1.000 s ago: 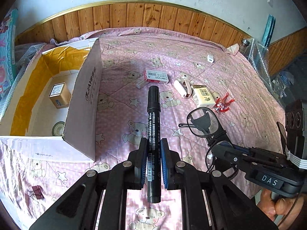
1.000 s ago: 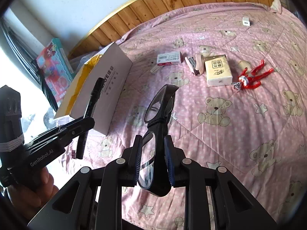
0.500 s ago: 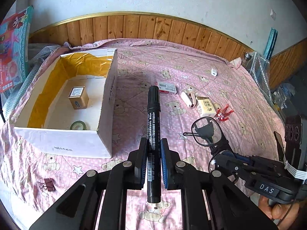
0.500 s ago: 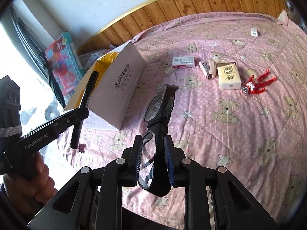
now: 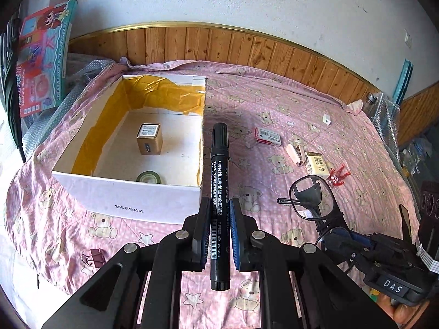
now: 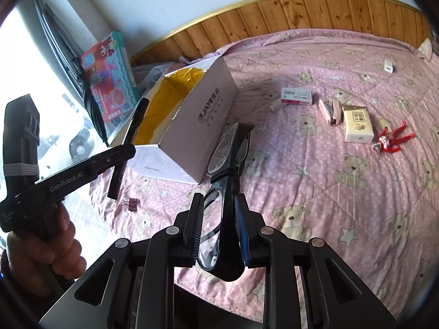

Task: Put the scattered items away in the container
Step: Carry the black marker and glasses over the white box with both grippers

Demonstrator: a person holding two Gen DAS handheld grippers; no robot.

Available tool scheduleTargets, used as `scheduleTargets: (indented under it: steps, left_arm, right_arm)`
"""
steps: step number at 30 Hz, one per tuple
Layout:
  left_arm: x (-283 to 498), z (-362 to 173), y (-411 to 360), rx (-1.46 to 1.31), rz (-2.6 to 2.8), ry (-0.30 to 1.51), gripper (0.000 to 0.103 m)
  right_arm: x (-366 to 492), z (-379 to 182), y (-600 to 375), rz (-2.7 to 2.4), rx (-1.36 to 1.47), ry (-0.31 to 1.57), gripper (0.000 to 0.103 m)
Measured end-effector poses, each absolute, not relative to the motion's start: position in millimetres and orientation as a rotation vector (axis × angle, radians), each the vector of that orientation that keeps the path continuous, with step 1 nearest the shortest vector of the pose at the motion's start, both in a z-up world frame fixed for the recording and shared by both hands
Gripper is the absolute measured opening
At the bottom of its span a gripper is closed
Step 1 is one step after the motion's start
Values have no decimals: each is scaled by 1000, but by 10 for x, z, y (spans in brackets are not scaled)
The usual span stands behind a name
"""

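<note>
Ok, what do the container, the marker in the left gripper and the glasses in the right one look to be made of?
Container: white cardboard, matte, printed lettering, folded edges, yellow tape lining inside. Marker: looks like black plastic, slight sheen, white printed label; held in the left gripper. Glasses: glossy black frame, probably plastic, with clear lenses, glass or plastic unclear; held in the right gripper.

Both tools are showing matte black frames with silver screws at the joints and ribbed blue pads (image 5: 235, 235) lining the fingers; the left gripper (image 6: 120, 150) is carrying white "GenRobot.AI" lettering, the right gripper (image 5: 333, 231) a "DAS" label and a grey band behind
</note>
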State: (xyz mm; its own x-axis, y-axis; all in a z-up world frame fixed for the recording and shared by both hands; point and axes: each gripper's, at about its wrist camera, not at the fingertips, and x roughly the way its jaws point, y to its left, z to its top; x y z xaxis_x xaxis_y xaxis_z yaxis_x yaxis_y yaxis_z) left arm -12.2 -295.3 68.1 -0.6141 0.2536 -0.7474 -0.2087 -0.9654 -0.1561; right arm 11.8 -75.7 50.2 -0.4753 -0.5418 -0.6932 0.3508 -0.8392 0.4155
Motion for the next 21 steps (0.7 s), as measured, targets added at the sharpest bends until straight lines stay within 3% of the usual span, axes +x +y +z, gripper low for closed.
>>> scheduleTargets:
  steps: [21]
  left_arm:
    - [-348, 791, -3632, -1186, 2689, -191, 14]
  right_arm:
    - [-111, 988, -1437, -2260, 1090, -196, 24]
